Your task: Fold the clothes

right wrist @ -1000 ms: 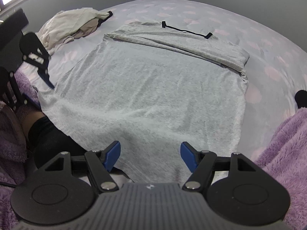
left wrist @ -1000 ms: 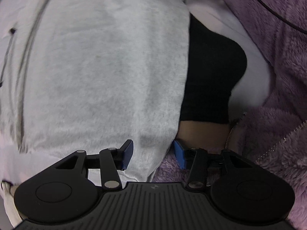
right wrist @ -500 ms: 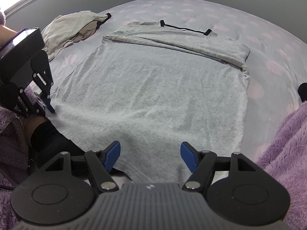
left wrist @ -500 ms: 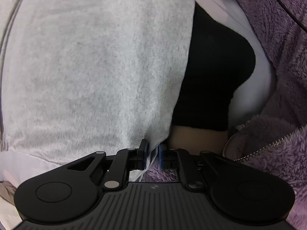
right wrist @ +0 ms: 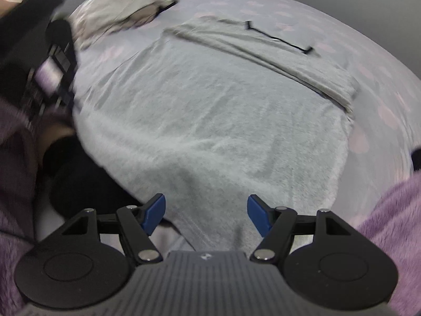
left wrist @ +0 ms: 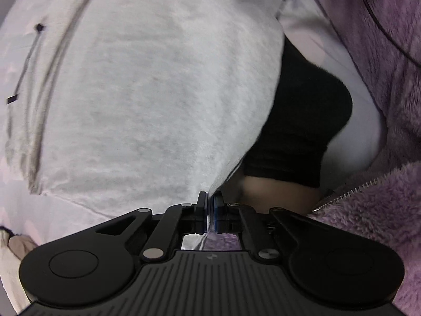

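Grey shirt (right wrist: 210, 121) lies spread on spotted bedsheet (right wrist: 373, 84).

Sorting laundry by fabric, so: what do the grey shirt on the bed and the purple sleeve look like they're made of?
Grey shirt: looks like thin heathered jersey knit, probably cotton or a blend; matte, speckled, lying soft and wrinkled. Purple sleeve: plush fleece, likely synthetic; fuzzy raised pile, slight sheen. Neither fibre can be confirmed by sight.

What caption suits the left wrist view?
Left claw shut on the hem corner of the grey T-shirt spread on the bed.
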{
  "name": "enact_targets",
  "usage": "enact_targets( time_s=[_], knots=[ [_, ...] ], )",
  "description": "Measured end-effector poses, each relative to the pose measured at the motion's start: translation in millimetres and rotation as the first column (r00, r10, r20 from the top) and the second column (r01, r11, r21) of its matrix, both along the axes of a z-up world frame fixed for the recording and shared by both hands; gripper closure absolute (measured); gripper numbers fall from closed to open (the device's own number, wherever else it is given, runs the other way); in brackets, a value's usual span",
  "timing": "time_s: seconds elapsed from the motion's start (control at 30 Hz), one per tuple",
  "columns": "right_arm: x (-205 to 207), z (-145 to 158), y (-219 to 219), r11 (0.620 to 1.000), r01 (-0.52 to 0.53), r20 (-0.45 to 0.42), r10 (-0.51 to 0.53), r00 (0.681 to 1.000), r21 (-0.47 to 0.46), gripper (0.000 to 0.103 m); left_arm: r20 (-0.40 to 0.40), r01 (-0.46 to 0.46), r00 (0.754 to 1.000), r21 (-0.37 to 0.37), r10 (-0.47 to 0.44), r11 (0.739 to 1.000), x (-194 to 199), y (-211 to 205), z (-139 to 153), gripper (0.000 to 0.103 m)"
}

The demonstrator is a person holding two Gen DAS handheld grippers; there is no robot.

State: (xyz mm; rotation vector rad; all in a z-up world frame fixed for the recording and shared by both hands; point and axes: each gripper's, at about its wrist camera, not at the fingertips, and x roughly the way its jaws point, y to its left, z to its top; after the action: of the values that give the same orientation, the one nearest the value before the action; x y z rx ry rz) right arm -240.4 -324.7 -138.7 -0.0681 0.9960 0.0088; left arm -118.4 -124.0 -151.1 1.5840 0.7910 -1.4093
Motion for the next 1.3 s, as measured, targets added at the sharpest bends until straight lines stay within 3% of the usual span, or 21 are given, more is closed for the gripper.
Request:
enact_targets(
  time_s=[0.2,0.37,0.5,0.57,0.67,0.8,0.83,1.1,1.3],
  knots=[
    [0.4,-13.1,19.5,0.97,-0.184,-0.153,0.161,0.975,-0.155,0.032,-0.033,-0.091,0.996,-0.086,0.088,0.992,17.0,-27.9,25.8,0.101],
    [6.7,-30.3,23.2,0.955,-0.209,-0.231,0.159,0.96,-0.209,0.033,-0.081,-0.169,0.984,-0.144,0.159,0.975,24.7,-25.3,30.8,0.101],
    [17.8,-54.2,32.6,0.904,-0.254,-0.333,0.135,0.933,-0.345,0.033,-0.088,-0.199,0.979,-0.18,0.186,0.963,30.3,-21.5,35.3,0.101],
    [21.1,-58.6,32.6,0.897,-0.262,-0.357,0.129,0.925,-0.356,0.033,-0.094,-0.218,0.975,-0.199,0.203,0.955,30.5,-16.5,41.9,0.101],
    [22.4,-56.0,22.9,0.923,-0.224,-0.36,0.103,0.927,-0.312,0.044,-0.098,-0.246,0.968,-0.234,0.229,0.941,32.3,-11.0,45.8,0.101],
    [15.9,-49.9,13.3,0.936,-0.161,-0.33,0.051,0.943,-0.314,0.091,-0.114,-0.274,0.961,-0.267,0.252,0.924,35.9,-4.3,48.2,0.101],
    [14.2,-47.7,11.4,0.937,-0.146,-0.319,0.04,0.947,-0.317,0.096,-0.111,-0.273,0.961,-0.27,0.251,0.923,36.4,-3.0,48.9,0.101],
    [19.1,-9.7,-8.7,0.935,-0.075,-0.205,0.002,0.979,-0.347,0.096,-0.053,-0.27,0.962,-0.3,0.267,0.915,52.7,-18.2,56.0,0.101],
    [59.0,8.4,-38.1,0.914,-0.083,-0.164,0.018,0.986,-0.397,0.096,-0.018,-0.291,0.953,-0.331,0.302,0.898,80.1,-47.8,56.6,0.101]
  ],
)
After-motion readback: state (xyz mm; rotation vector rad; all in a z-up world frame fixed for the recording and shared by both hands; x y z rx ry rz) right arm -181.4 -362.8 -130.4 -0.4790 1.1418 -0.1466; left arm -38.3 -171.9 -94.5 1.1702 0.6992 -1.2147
